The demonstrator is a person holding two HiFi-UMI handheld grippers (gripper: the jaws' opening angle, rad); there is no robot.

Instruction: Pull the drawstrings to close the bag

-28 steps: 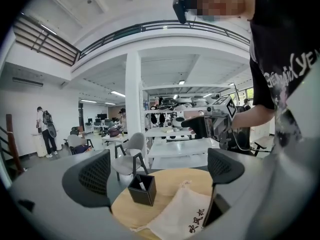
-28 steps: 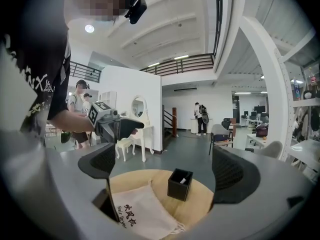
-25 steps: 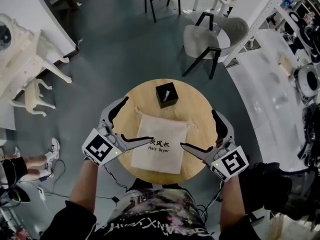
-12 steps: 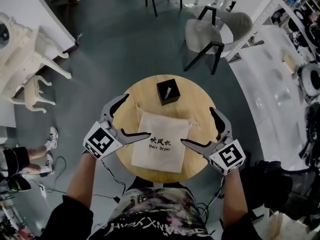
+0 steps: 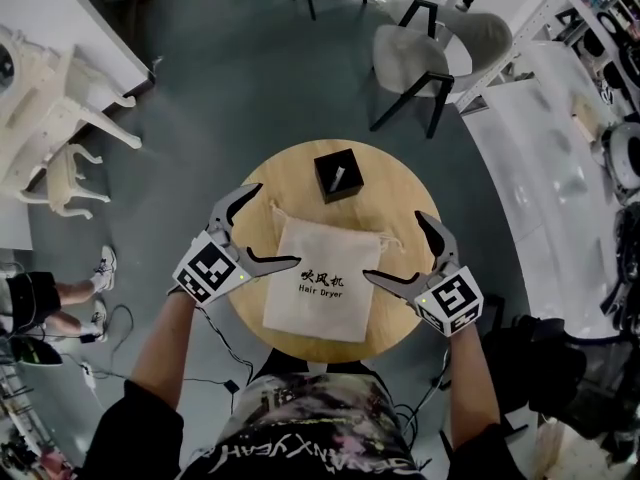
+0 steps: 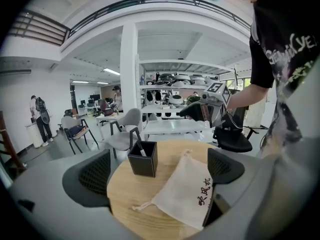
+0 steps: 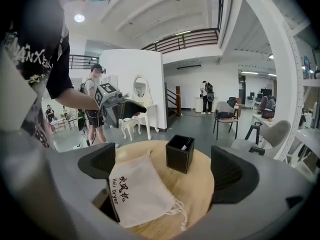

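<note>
A beige drawstring bag [image 5: 322, 278] with black print lies flat on the round wooden table [image 5: 395, 193], its gathered mouth at the far edge. One cord end [image 5: 272, 214] trails off the mouth's left corner and another [image 5: 390, 240] off the right. My left gripper [image 5: 277, 225] hovers open at the bag's left edge, and my right gripper [image 5: 392, 246] hovers open at its right edge; neither holds anything. In the left gripper view the bag [image 6: 187, 194] and a cord [image 6: 142, 205] lie between the jaws. The right gripper view shows the bag [image 7: 140, 191] and knotted cord [image 7: 179, 211].
A black open box [image 5: 337, 175] with a small item inside stands behind the bag. Beyond the table are a grey chair [image 5: 430, 58], white furniture [image 5: 50, 118] at the left and a white counter [image 5: 540, 158] at the right. Someone's legs [image 5: 50, 308] show at the far left.
Both grippers have moved a little forward along the bag's sides, toward its mouth. Their jaws stay open and the bag has not moved.
</note>
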